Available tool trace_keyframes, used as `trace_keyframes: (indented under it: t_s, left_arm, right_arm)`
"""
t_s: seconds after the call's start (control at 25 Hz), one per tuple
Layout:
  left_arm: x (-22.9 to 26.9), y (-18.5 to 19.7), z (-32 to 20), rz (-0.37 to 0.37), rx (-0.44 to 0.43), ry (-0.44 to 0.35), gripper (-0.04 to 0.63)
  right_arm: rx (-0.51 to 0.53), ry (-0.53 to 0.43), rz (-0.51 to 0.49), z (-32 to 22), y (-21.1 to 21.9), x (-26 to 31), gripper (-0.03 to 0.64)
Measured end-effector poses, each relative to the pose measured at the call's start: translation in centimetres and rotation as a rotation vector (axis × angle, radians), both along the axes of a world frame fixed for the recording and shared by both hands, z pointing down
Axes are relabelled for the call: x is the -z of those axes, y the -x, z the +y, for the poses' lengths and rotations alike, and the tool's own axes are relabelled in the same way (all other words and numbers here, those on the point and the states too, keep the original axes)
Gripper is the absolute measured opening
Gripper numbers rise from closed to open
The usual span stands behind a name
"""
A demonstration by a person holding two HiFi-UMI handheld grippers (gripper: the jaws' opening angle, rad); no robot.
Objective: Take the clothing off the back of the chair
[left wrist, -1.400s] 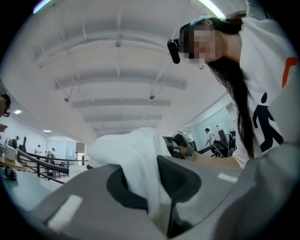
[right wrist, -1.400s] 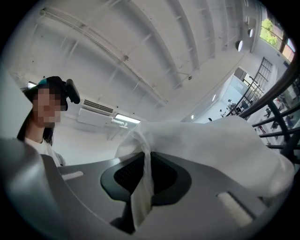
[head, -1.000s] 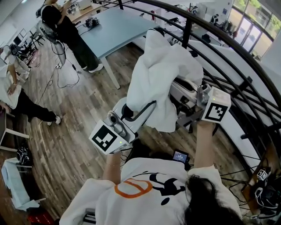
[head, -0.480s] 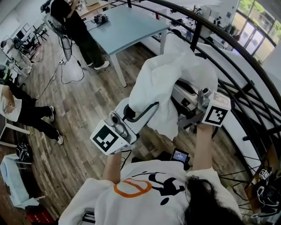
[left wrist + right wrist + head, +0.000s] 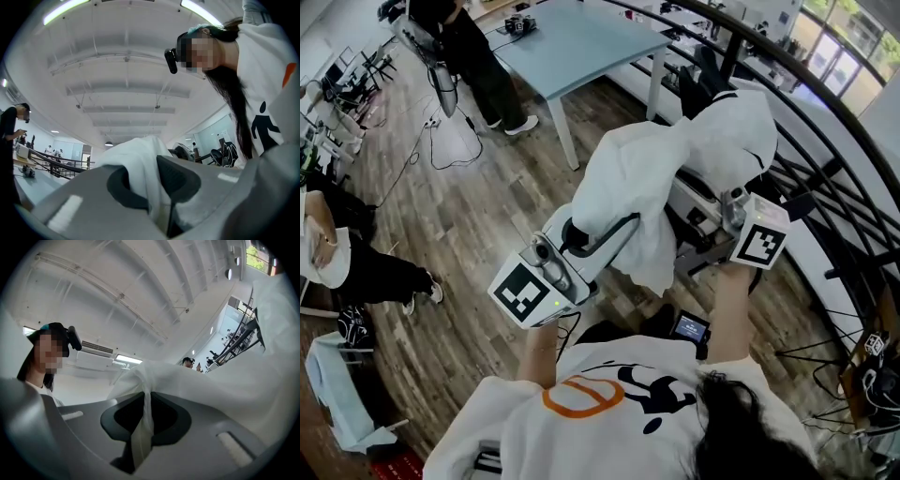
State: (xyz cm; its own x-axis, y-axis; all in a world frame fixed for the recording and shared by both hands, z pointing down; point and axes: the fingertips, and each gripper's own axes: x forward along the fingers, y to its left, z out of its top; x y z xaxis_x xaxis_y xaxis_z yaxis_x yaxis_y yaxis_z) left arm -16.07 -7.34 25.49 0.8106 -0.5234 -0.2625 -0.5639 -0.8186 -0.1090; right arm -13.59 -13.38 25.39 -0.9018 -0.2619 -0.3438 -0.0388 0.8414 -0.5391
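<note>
Soft white cloth garment (image 5: pixel 652 173) held up.
Both arms (image 5: pixel 731 314) stretch forward; left gripper (image 5: pixel 153 186) and right gripper (image 5: pixel 143 423) each pinch a fold.

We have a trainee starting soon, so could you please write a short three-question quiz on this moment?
1. True or false: the left gripper is shut on the white garment.
2. What does the right gripper hold? A) a cable B) the white garment C) nothing
3. Fill in: the table has a light ____ top.
Key: 1 true; 2 B; 3 blue.
</note>
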Motion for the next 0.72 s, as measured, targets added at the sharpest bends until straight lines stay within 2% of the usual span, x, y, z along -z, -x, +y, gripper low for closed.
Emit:
trace_keyframes:
  t_s: [0.32, 0.52, 0.72]
  left_arm:
    - [-1.4, 4.2, 2.9, 0.023, -0.008, 0.038, 0.066]
    - [-2.3, 5.6, 3.9, 0.031, -0.002, 0.077, 0.066]
    - [-3.2, 7.2, 5.6, 0.03, 0.053, 0.087, 0.066]
  right_arm:
    - [-0.03, 0.093, 0.065, 3.0, 4.5, -4.0, 0.06]
    - [0.007, 0.188, 0.025, 4.6, 6.4, -5.9, 0.061]
    - [0.02, 0.216, 0.029, 6.3, 7.9, -7.3, 0.061]
